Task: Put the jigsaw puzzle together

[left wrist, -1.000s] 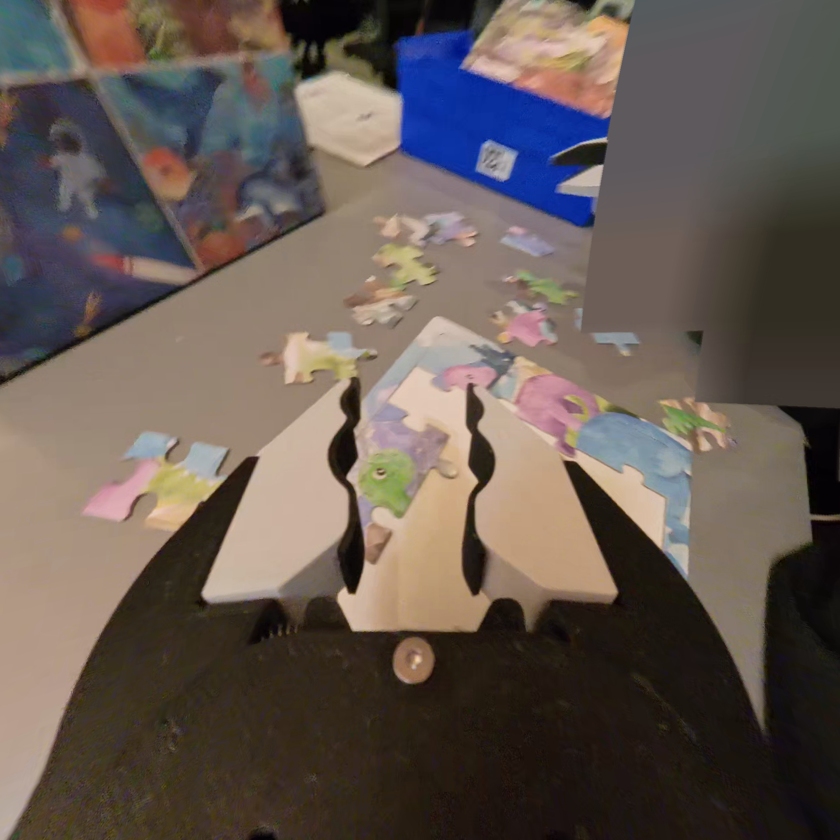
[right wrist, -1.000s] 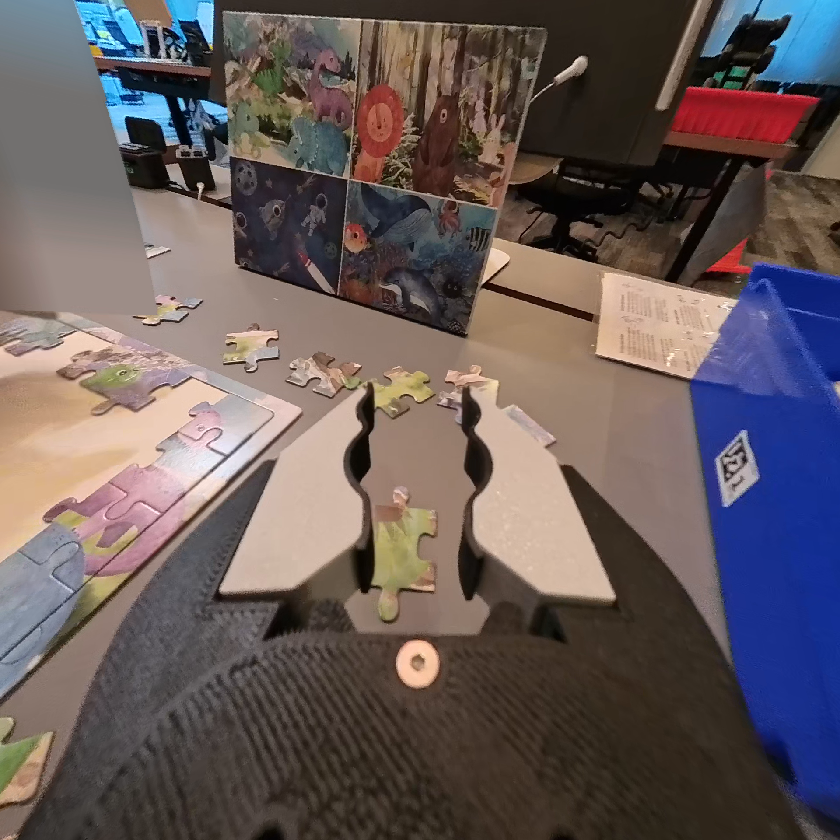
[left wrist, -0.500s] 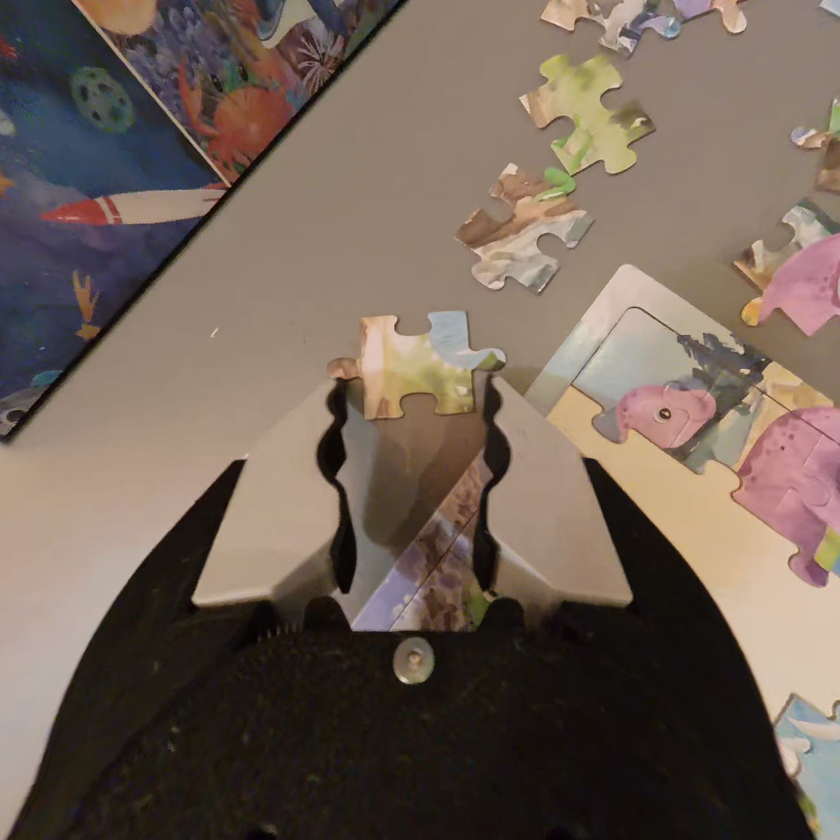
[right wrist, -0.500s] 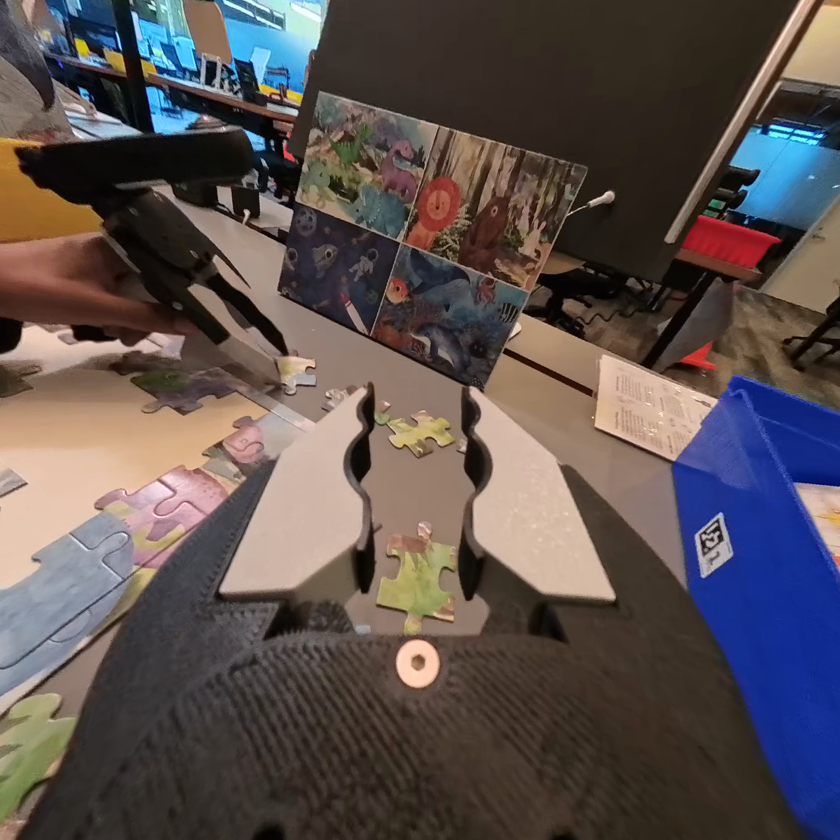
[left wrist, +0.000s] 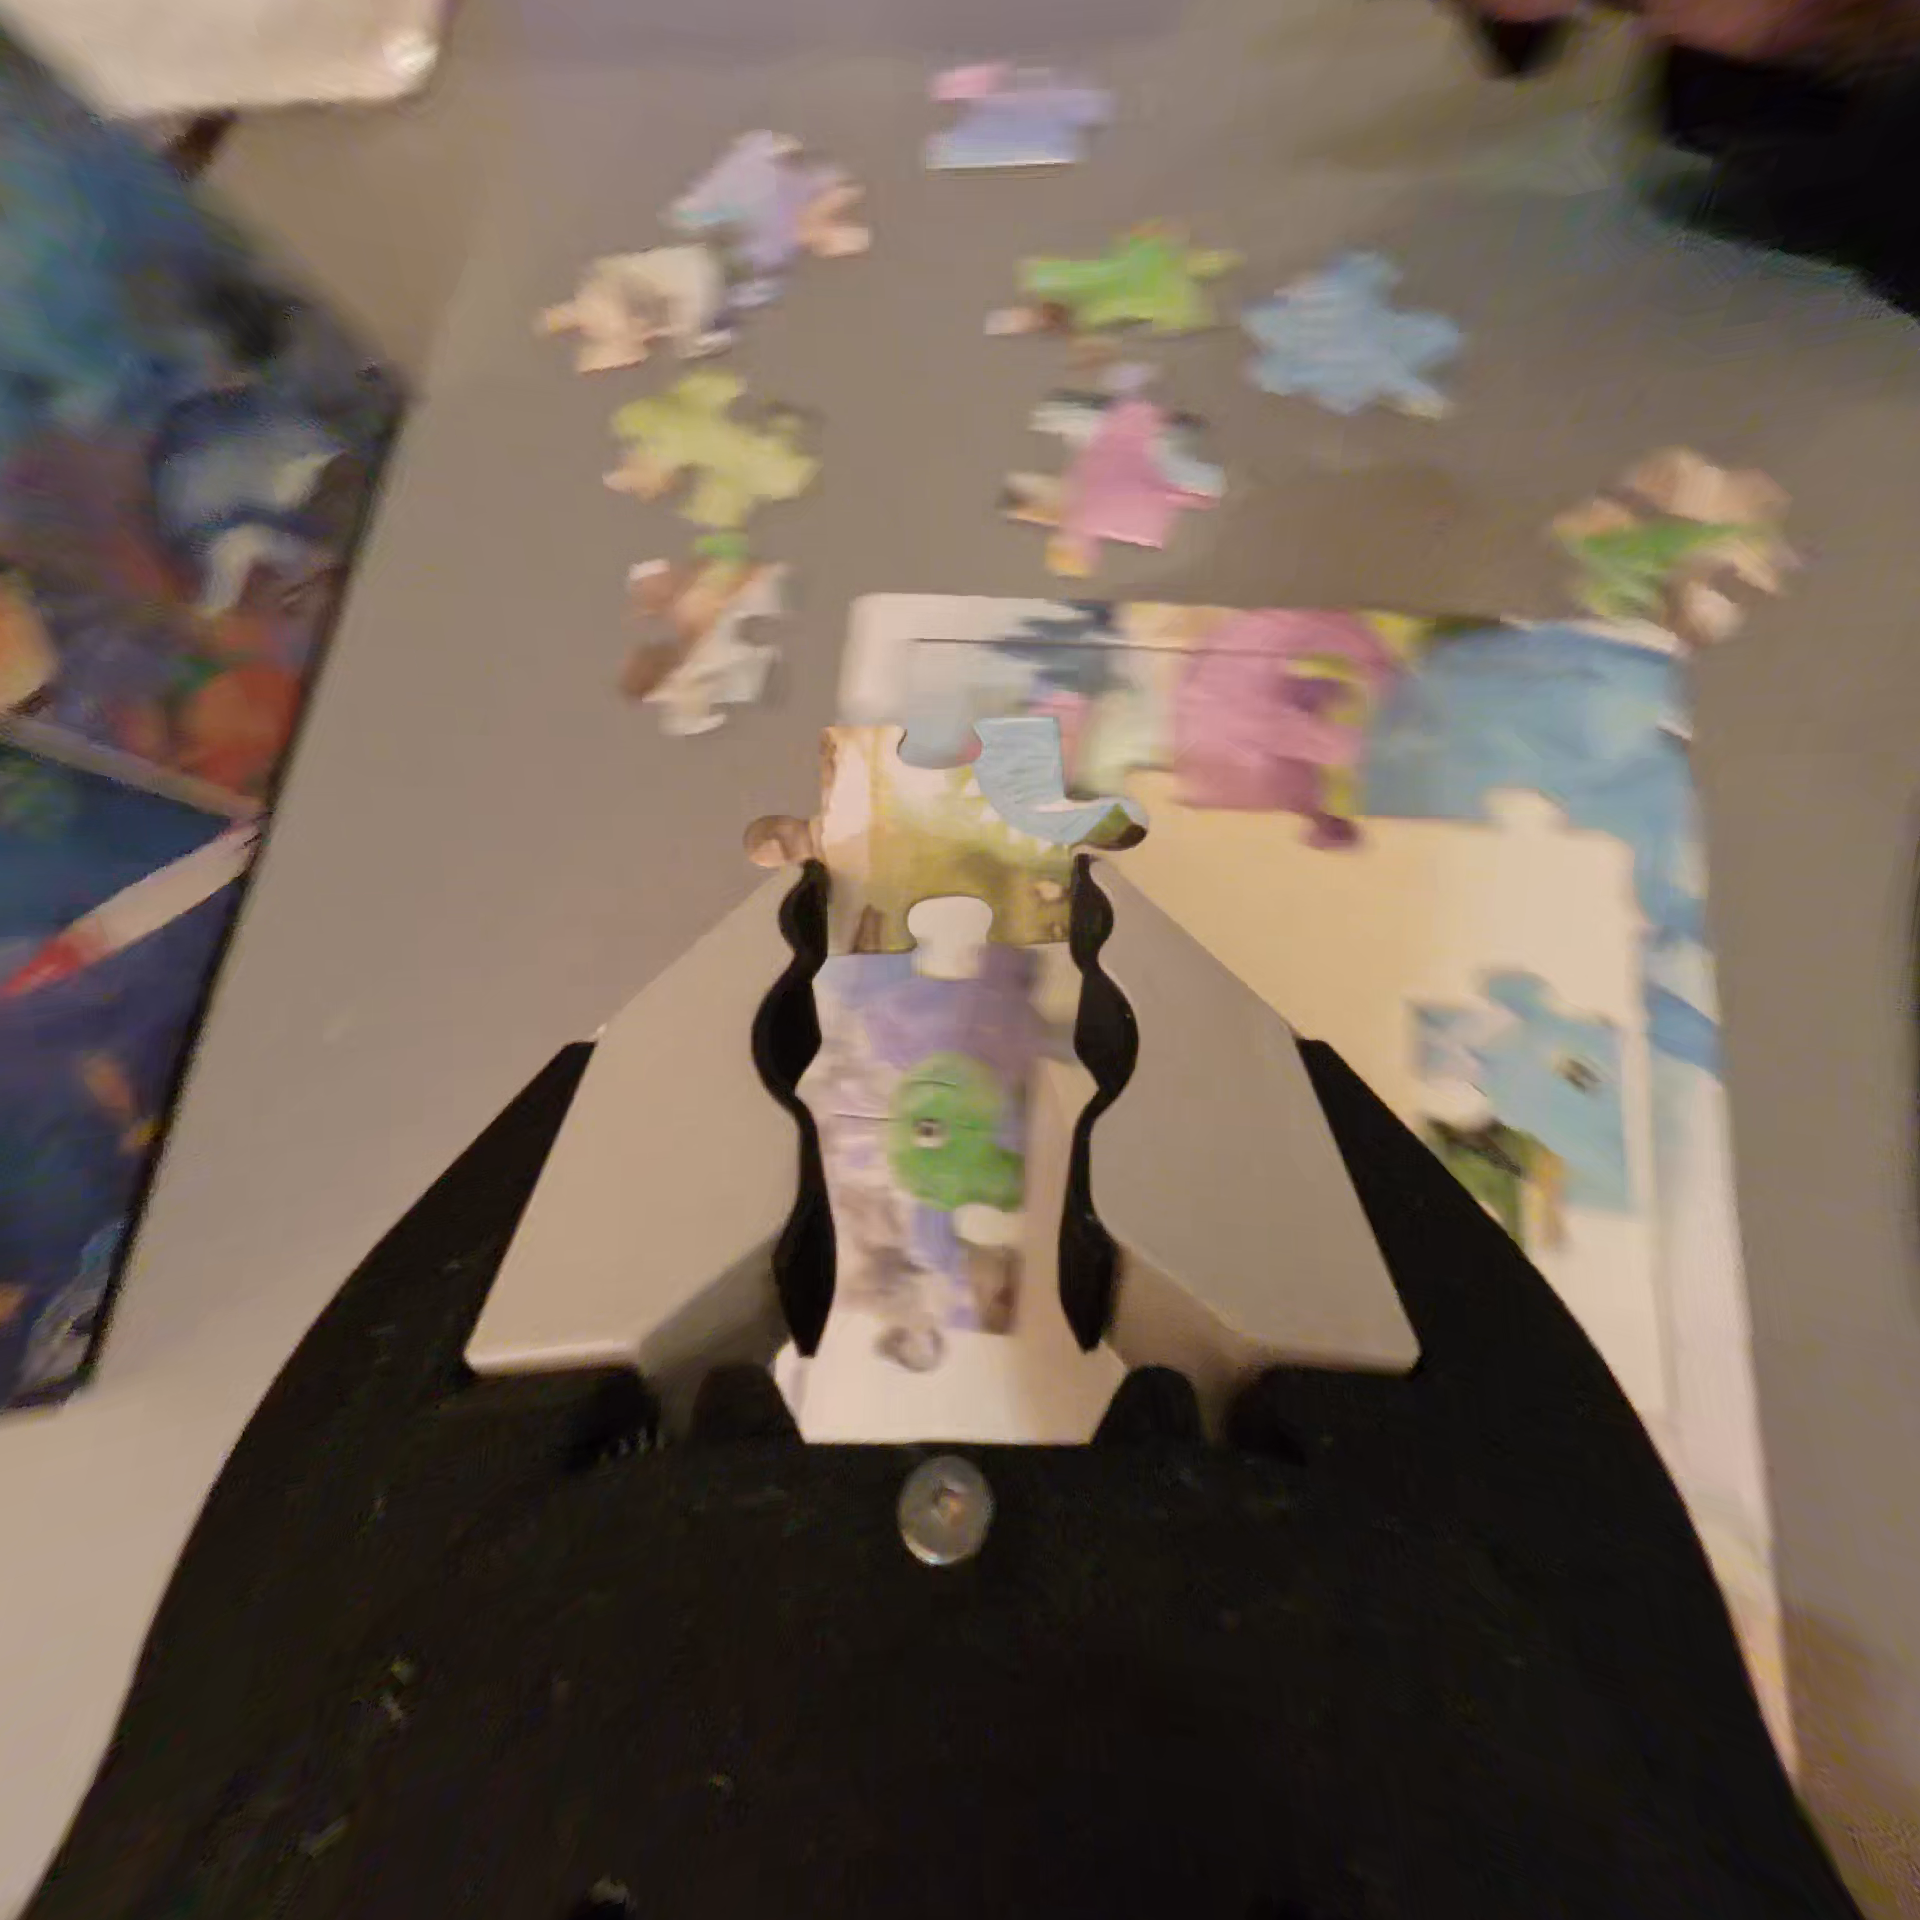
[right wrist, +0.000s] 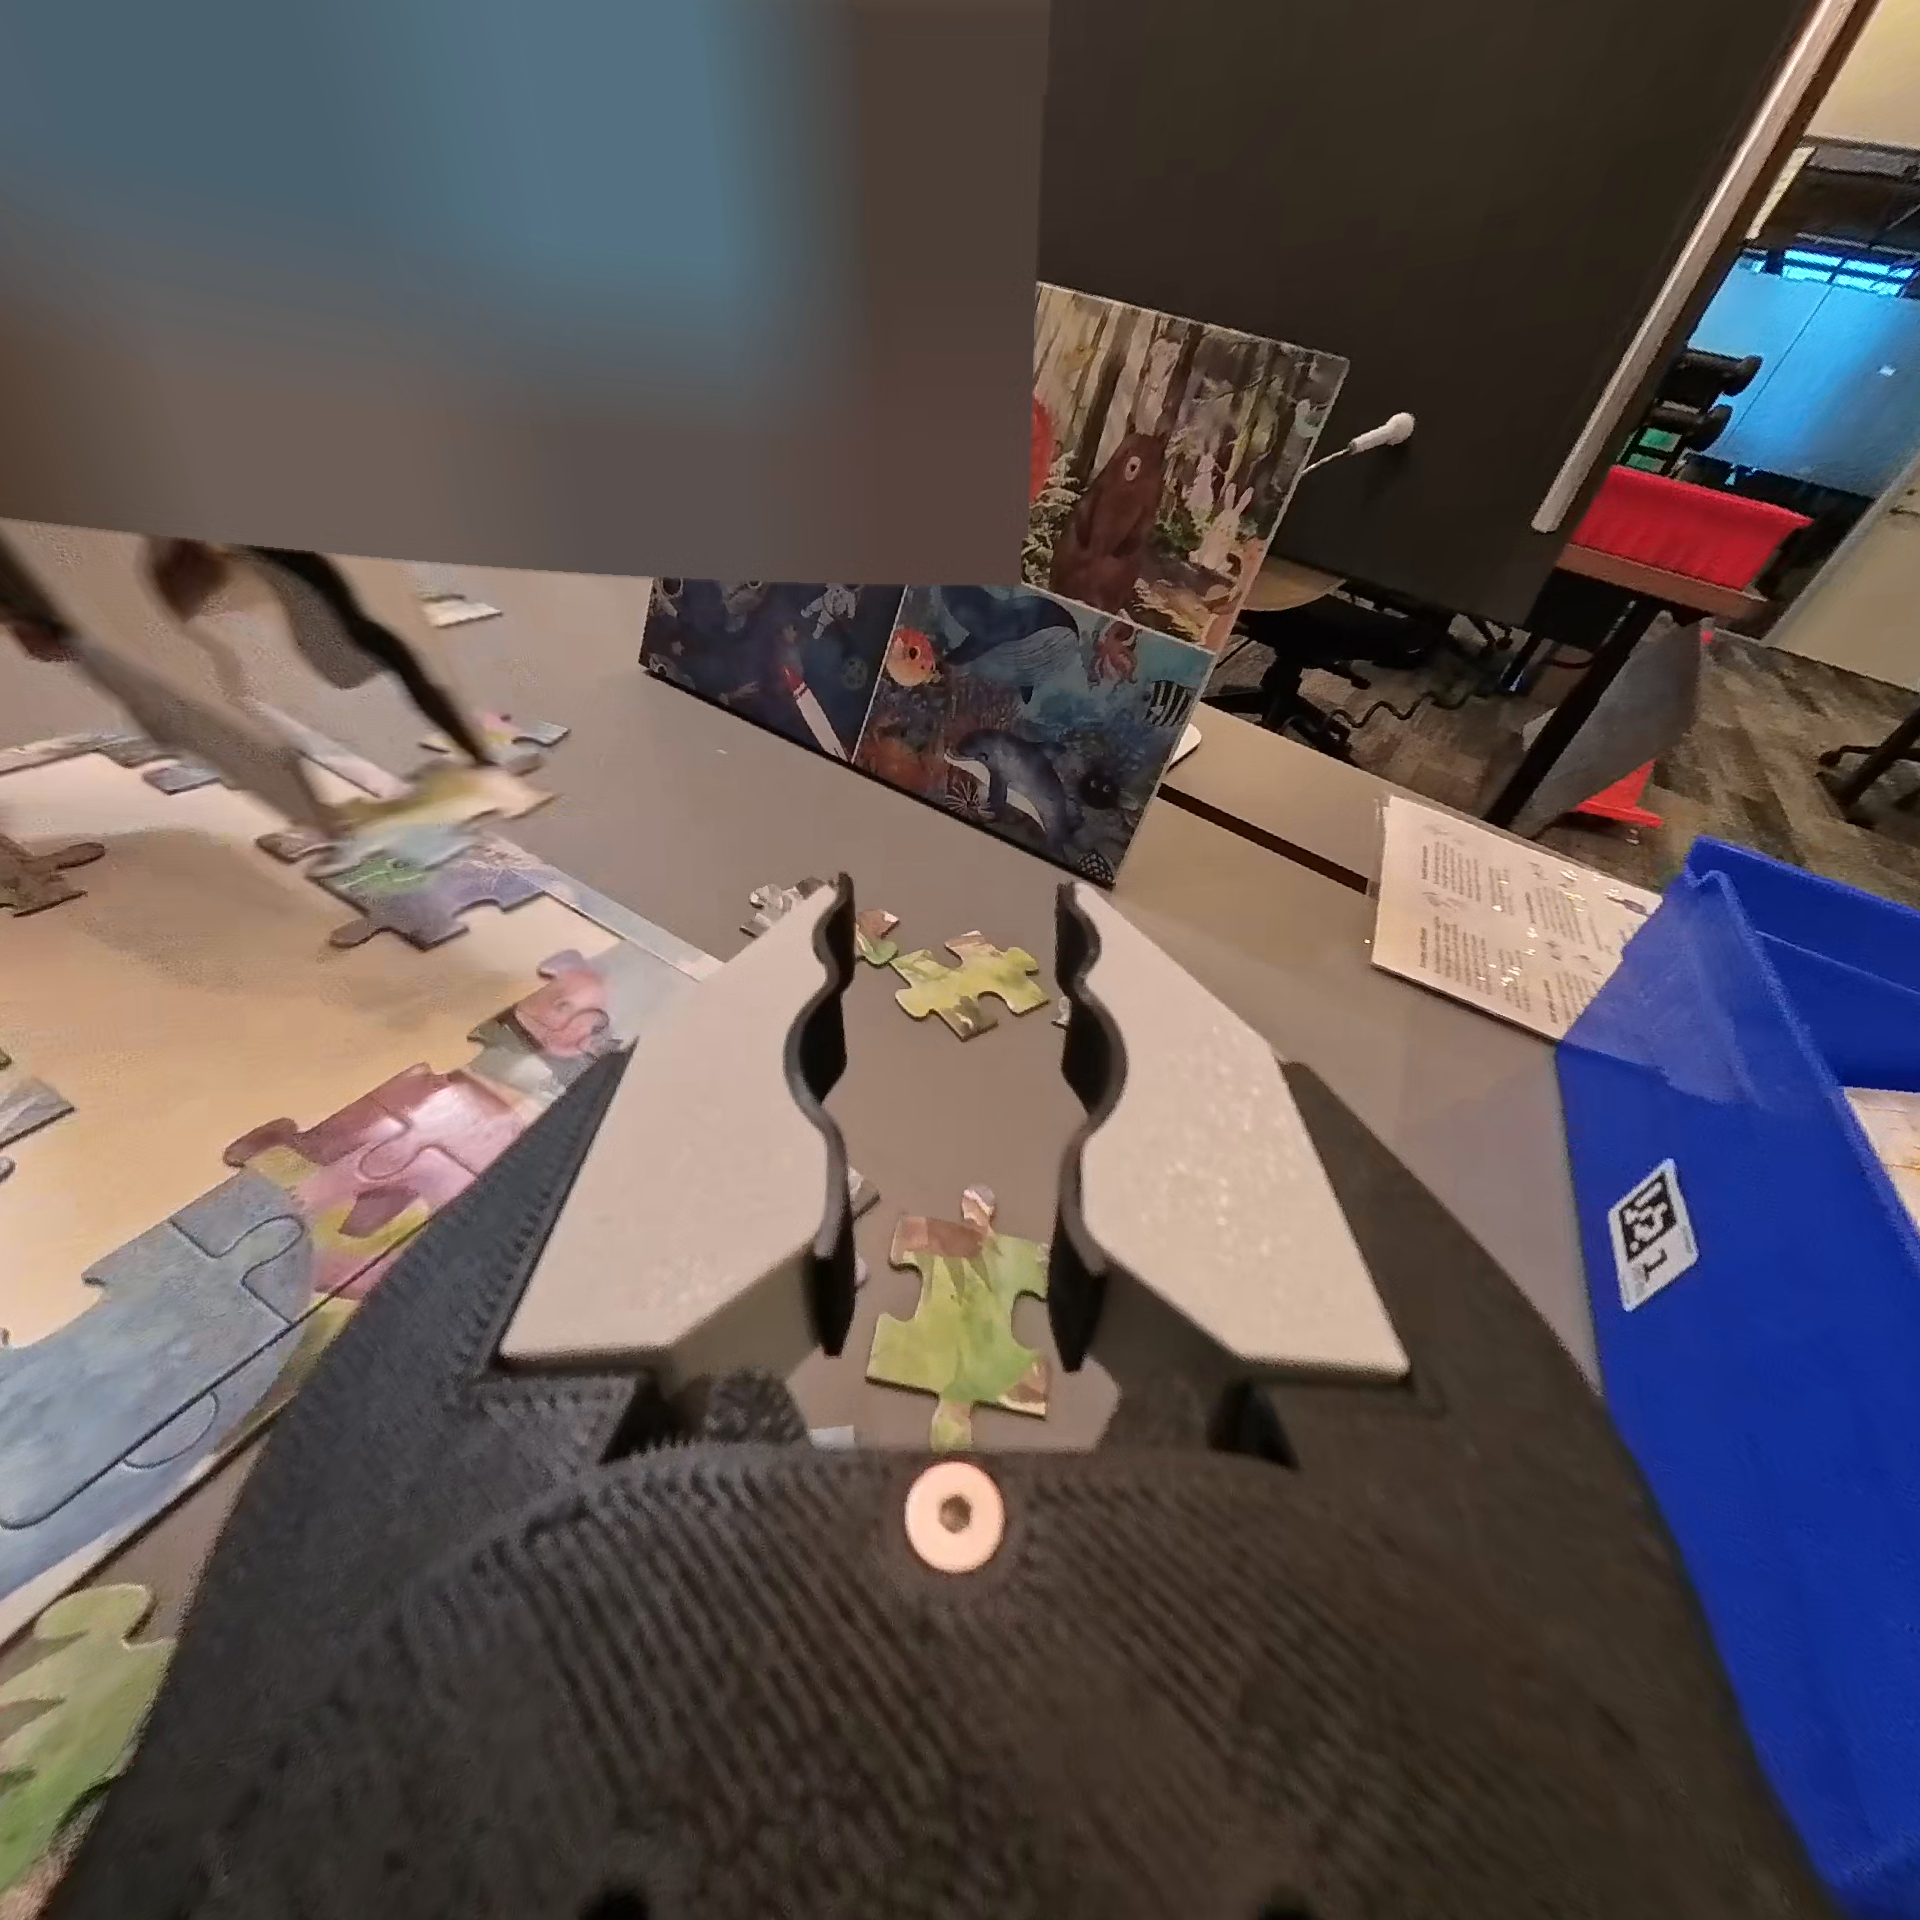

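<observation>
A: What are we seeing change, starting with the biggest thing?

B: We are looking at the grey table (right wrist: 1299, 935), smooth and matte, and the puzzle tray (left wrist: 1299, 935) lying flat on it near its left side, glossy cardboard with a cream bare middle. Half a second ago our left gripper (left wrist: 940, 883) was over bare table with the held piece (left wrist: 956, 842) just ahead of its fingertips; now we are carrying that piece over the tray's far corner.

A: So the grip is holding?

B: Yes, the left fingers (left wrist: 665, 1143) are pinching its two side edges, and it is sitting level above the purple-and-green section (left wrist: 935, 1122) already placed. We are judging that the pick is done and seating comes next.

A: And the right side?

B: The right gripper (right wrist: 954, 914) is hovering with its fingers parted and empty, rising a little over the past second, above a green piece (right wrist: 961, 1320) lying flat on the table beside the blue bin (right wrist: 1766, 1195).

A: Textures?

B: Thin card, knobbed outlines, printed watercolour; the loose pieces (left wrist: 717, 447) are scattered beyond the tray's far edge, blurred.
</observation>
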The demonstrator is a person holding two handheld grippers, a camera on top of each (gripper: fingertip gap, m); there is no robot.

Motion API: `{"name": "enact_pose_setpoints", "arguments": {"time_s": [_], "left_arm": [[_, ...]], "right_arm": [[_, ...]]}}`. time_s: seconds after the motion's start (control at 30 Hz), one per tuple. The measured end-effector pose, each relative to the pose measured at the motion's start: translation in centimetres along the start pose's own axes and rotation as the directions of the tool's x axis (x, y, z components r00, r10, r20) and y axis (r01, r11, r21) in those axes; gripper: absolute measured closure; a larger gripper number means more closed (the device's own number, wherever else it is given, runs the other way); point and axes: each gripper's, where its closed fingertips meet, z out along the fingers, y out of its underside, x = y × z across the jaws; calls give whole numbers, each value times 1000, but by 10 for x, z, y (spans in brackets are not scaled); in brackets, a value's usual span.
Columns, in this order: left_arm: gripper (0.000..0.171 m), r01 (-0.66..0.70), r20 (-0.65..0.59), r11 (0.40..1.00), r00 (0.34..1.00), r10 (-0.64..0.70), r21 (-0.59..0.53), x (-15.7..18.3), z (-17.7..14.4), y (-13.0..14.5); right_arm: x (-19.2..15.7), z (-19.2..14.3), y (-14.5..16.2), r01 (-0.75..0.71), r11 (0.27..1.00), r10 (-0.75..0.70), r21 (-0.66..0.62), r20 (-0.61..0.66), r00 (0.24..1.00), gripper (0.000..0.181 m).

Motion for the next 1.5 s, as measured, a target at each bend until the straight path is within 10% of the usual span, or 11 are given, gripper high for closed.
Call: {"name": "enact_pose_setpoints", "arguments": {"time_s": [0.27,1.0,1.17,1.3,1.5], "left_arm": [[125,-138,-173,990,976,131,-31,77,-12,48],[120,-102,-168,991,982,86,-92,89,-4,63],[119,-88,-164,994,984,75,-72,87,-5,61],[124,-85,-136,992,988,73,-89,83,-2,64],[125,-78,-169,995,983,65,-68,88,-2,61]], "right_arm": [[8,9,18,-5,998,3,-70,-36,999,145],[11,13,27,-8,995,3,-101,-52,999,141],[-61,24,13,11,997,5,-72,211,978,133],[-175,9,7,75,995,-18,-61,647,762,148],[-251,9,44,330,927,-74,-179,774,629,154]]}}
